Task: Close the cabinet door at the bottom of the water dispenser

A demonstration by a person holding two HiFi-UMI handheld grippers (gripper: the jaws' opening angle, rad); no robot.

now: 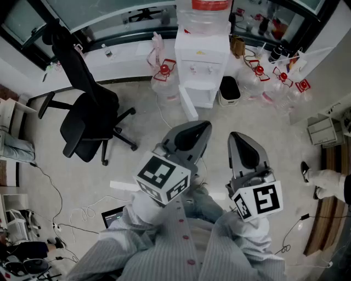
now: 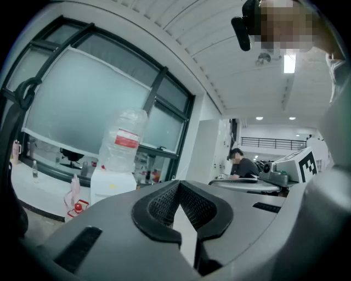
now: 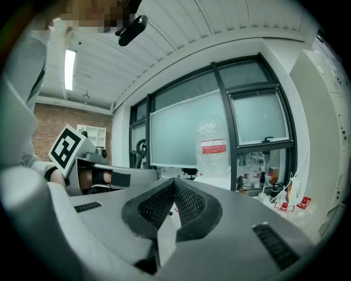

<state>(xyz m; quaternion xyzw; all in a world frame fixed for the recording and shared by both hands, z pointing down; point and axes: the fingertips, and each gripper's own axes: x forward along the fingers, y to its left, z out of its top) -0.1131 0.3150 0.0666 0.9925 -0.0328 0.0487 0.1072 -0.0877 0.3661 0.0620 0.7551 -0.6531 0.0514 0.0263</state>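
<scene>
The white water dispenser [image 1: 201, 66] stands by the far wall with a clear bottle [image 1: 204, 16] on top. Its bottom cabinet door [image 1: 188, 105] is swung open, sticking out toward me on the left of the cabinet opening [image 1: 204, 97]. My left gripper [image 1: 205, 126] and right gripper [image 1: 235, 135] are held side by side well short of the door, both pointing at the dispenser. Their jaws are shut tip to tip with nothing between them. The left gripper [image 2: 178, 184] view shows the dispenser [image 2: 111, 186] at left. Beyond my right gripper [image 3: 174, 181] I see the bottle [image 3: 214, 148].
A black office chair [image 1: 88, 118] stands at left. Water jugs with red caps sit on both sides of the dispenser [image 1: 164, 82] [image 1: 269, 82], next to a black bin [image 1: 229, 89]. A laptop [image 1: 114, 217] and cables lie on the floor. A person's shoe [image 1: 323, 181] shows at right.
</scene>
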